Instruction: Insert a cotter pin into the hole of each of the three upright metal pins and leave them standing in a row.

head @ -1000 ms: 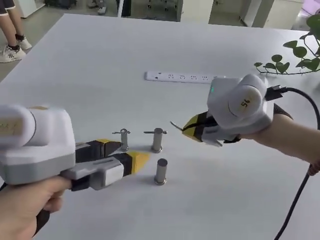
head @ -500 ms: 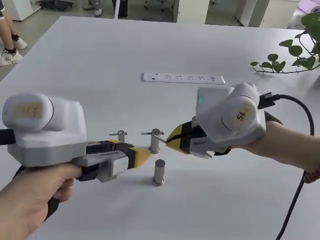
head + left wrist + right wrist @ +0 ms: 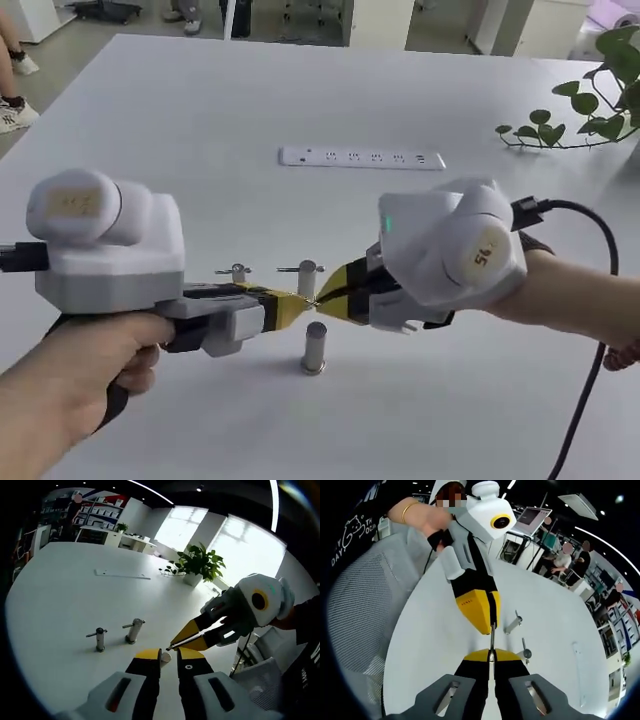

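A white power strip [image 3: 362,158] lies flat toward the far side of the white table [image 3: 150,130], a leafy green plant [image 3: 590,95] reaches over its far right corner, and beyond it stand what look like several people [image 3: 570,555] among office desks.

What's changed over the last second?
The right gripper, shut on the cotter pin, moved left and the left gripper moved right; their tips now nearly meet close above the bare metal pin. The left fitted pin, the middle fitted pin and the power strip stayed put.
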`<state>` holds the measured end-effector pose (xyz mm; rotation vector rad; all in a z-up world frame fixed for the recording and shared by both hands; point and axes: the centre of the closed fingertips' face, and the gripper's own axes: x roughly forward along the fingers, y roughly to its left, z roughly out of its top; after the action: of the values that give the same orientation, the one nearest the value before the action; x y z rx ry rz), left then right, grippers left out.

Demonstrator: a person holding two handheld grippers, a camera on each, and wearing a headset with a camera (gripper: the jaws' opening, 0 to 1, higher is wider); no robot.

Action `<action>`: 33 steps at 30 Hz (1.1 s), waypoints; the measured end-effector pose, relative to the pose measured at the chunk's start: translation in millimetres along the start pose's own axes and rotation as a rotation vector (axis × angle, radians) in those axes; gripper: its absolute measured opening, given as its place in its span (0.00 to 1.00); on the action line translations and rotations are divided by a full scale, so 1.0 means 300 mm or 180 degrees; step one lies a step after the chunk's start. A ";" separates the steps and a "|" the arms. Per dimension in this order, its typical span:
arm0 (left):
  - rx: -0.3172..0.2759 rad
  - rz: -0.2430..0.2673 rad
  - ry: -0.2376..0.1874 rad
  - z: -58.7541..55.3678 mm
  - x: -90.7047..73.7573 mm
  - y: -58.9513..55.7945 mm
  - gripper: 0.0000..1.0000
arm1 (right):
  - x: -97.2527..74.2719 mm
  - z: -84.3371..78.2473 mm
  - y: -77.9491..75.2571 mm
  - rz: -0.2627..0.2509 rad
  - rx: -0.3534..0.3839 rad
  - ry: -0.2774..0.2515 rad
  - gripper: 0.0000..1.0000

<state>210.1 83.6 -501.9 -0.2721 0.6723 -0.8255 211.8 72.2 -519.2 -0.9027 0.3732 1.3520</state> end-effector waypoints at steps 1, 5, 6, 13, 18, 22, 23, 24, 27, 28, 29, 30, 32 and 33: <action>-0.0011 -0.0003 0.0006 -0.001 -0.001 0.000 0.10 | 0.000 0.003 0.003 0.0002 -0.0025 -0.0004 0.00; -0.0085 -0.0047 0.0029 -0.005 -0.004 -0.004 0.07 | 0.002 0.006 0.006 0.0025 -0.0065 -0.0013 0.00; -0.0093 -0.0063 0.0036 -0.006 -0.003 -0.006 0.07 | 0.002 0.009 0.008 0.0035 -0.0089 -0.0020 0.00; -0.0204 -0.0125 0.0069 -0.011 0.000 -0.014 0.04 | 0.001 0.031 0.013 0.0062 -0.0138 -0.0105 0.00; -0.0267 -0.0146 0.0085 -0.012 -0.001 -0.014 0.02 | 0.001 0.033 0.014 0.0068 -0.0165 -0.0106 0.00; -0.0173 -0.0158 0.0092 -0.015 -0.005 -0.016 0.01 | 0.002 0.034 0.017 0.0081 -0.0147 -0.0117 0.00; -0.0110 -0.0162 0.0100 -0.017 -0.006 -0.019 0.01 | 0.003 0.034 0.019 0.0087 -0.0134 -0.0117 0.00; -0.0052 -0.0153 0.0090 -0.015 -0.005 -0.019 0.01 | 0.004 0.034 0.018 0.0085 -0.0092 -0.0124 0.00; 0.0105 -0.0148 0.0073 -0.015 -0.005 -0.024 0.01 | 0.004 0.033 0.014 0.0106 0.0035 -0.0134 0.00; 0.0112 -0.0152 0.0083 -0.016 -0.003 -0.023 0.01 | 0.004 0.031 0.015 0.0119 0.0048 -0.0135 0.00; 0.0145 -0.0156 0.0080 -0.015 -0.002 -0.023 0.01 | 0.004 0.030 0.016 0.0130 0.0109 -0.0141 0.00; 0.0174 -0.0158 0.0075 -0.013 -0.001 -0.022 0.01 | 0.004 0.030 0.015 0.0130 0.0131 -0.0151 0.00; 0.0285 -0.0187 0.0043 -0.005 -0.001 -0.025 0.00 | 0.001 0.032 0.016 0.0149 0.0205 -0.0198 0.00; 0.0275 -0.0188 0.0058 -0.008 -0.003 -0.029 0.00 | -0.001 0.034 0.016 0.0146 0.0252 -0.0221 0.00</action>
<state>203.2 78.6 -499.3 -0.2072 0.6465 -0.9121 204.7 79.5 -514.3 -0.7836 0.3933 1.3974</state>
